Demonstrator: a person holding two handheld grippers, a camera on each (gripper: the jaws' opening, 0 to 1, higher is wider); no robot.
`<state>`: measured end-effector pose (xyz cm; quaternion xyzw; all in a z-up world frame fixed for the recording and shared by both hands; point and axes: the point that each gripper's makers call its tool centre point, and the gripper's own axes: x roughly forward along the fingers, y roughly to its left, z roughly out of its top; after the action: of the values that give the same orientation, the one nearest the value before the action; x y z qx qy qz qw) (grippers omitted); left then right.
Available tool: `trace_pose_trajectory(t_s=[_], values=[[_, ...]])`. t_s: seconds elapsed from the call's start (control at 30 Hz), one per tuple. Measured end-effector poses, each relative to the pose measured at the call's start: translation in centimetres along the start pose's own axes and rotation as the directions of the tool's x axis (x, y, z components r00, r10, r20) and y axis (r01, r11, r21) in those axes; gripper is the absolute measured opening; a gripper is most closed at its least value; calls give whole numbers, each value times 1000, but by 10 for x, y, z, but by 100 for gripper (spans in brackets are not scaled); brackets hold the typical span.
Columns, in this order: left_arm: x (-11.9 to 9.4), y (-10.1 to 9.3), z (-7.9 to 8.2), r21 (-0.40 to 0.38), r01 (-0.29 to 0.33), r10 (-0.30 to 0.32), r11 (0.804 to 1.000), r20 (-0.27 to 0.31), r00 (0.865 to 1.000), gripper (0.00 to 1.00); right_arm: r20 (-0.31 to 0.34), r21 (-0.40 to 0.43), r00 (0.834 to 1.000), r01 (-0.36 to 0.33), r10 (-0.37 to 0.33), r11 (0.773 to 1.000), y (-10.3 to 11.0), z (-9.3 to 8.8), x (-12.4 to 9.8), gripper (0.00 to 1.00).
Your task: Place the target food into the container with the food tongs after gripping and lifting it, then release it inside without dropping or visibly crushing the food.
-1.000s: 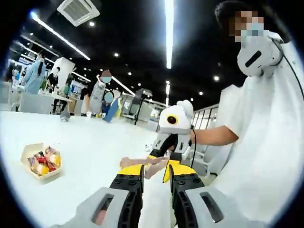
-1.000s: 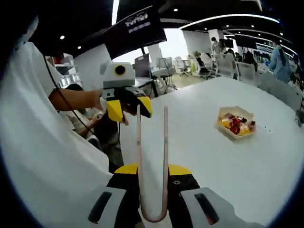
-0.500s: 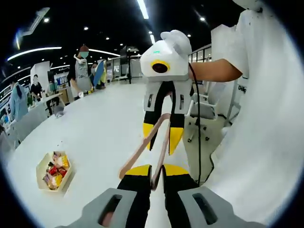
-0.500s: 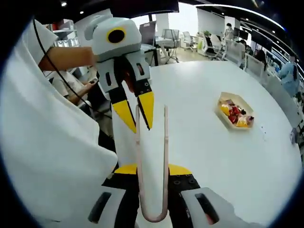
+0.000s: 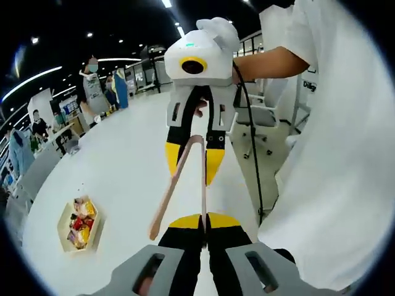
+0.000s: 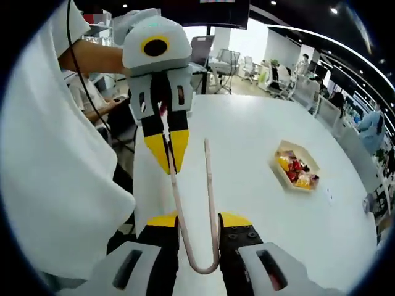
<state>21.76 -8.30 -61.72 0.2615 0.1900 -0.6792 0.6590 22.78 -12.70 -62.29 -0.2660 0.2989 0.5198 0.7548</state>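
Pink food tongs (image 6: 208, 185) stand with their U-bend between my right gripper's (image 6: 199, 221) jaws, which are shut on them. One tong arm rises free; the tip of the other is pinched by my left gripper (image 6: 170, 161), reaching in from above. In the left gripper view, my left gripper (image 5: 202, 221) is shut on that arm of the tongs (image 5: 176, 182), and the right gripper (image 5: 192, 176) hangs in from the top. A paper tray (image 6: 279, 153) of mixed food (image 6: 296, 172) sits on the white table (image 6: 247, 123), well off to the side, tray (image 5: 63, 223) at lower left.
The person holding the grippers, in a white shirt (image 5: 333, 154), stands at the table's edge (image 5: 244, 185). Office chairs (image 5: 271, 117) are behind. Other people (image 5: 92, 92) stand at the far end of the table.
The two grippers have come closer together. My left jaws have shut on one tong arm's tip. Both views tilted down, toward the table.
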Motion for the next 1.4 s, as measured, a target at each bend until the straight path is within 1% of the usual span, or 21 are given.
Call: trace_pose_trajectory(t_s=[0.03, 0.1, 0.23, 0.3, 0.37, 0.4, 0.47, 0.5, 0.57, 0.63, 0.8, 0.87, 0.97, 1.0, 1.07, 1.13, 1.17, 1.2, 1.23, 1.27, 1.4], values=[[-1, 3, -6, -3, -12, 12, 1000, -8, 1000, 0, 18, -6, 1000, 20, -20, 1000, -1, 2, 0, 23], [-3, 4, -11, -14, -11, 11, 1000, 9, 1000, 0, 37, 1, 999, 40, -40, 999, -2, 2, 2, 23], [-4, 2, -25, -9, 3, -3, 1000, -4, 1000, 0, 8, 32, 999, 53, -53, 998, -2, 3, 9, 20], [-7, 5, -29, 12, -8, 8, 1000, 4, 1000, 0, -5, 2, 998, 59, -59, 998, 0, 5, 13, 17], [-8, 9, -30, 14, -34, 34, 999, 11, 999, 3, -34, -7, 998, 52, -53, 999, 3, 3, 20, 16], [-11, 16, -36, -51, -80, 81, 995, 10, 997, 4, -45, 10, 998, 46, -46, 999, 3, 4, 22, 16], [-15, 15, -42, -50, -61, 61, 997, 5, 998, 5, -59, 14, 998, 32, -31, 999, 5, 7, 27, 15], [-17, 16, -44, -52, -67, 68, 996, 8, 998, 5, -67, 6, 997, 33, -33, 999, 5, 8, 29, 15], [-24, 16, -52, -57, -67, 67, 996, 12, 998, 7, -126, -9, 992, 30, -31, 1000, 5, 3, 35, 15], [-31, 18, -58, -50, -75, 77, 996, 23, 997, 10, -144, -18, 989, 31, -33, 999, 5, 3, 41, 15], [-37, 20, -74, -42, -50, 52, 998, 37, 998, 7, -153, 21, 988, 30, -26, 999, 9, 12, 50, 15], [-35, 17, -77, -24, -33, 34, 999, 38, 999, 2, -163, 24, 986, 31, -27, 999, 12, 13, 54, 15], [-32, 12, -87, 19, -5, 5, 1000, 4, 1000, 1, -170, 21, 985, 36, -32, 999, 14, 15, 58, 15], [-32, 9, -90, 34, 10, -10, 999, -4, 1000, 1, -190, -1, 981, 34, -33, 999, 17, 13, 62, 15], [-34, 1, -93, 38, 44, -43, 998, -31, 999, 0, -197, -35, 980, 22, -28, 999, 19, 12, 67, 16], [-36, -1, -94, 53, 41, -39, 998, -53, 998, 0, -228, -10, 974, 10, -12, 1000, 24, 5, 75, 16], [-40, -3, -92, 116, 43, -36, 992, -61, 998, 0, -231, -18, 973, 17, -21, 1000, 24, 4, 79, 17], [-40, -3, -92, 118, 37, -30, 992, -61, 998, 0, -241, -23, 970, 14, -19, 1000, 24, 0, 81, 17], [-43, -7, -89, 60, 59, -57, 996, -44, 997, 0, -253, -13, 967, 15, -18, 1000, 25, -4, 84, 17], [-43, -7, -91, 34, 66, -64, 997, -52, 997, 0, -244, 14, 969, 31, -27, 999, 24, -7, 87, 17], [-41, -1, -93, 43, 40, -38, 998, -51, 998, 0, -235, 45, 972, 34, -23, 998, 23, -13, 91, 17]])
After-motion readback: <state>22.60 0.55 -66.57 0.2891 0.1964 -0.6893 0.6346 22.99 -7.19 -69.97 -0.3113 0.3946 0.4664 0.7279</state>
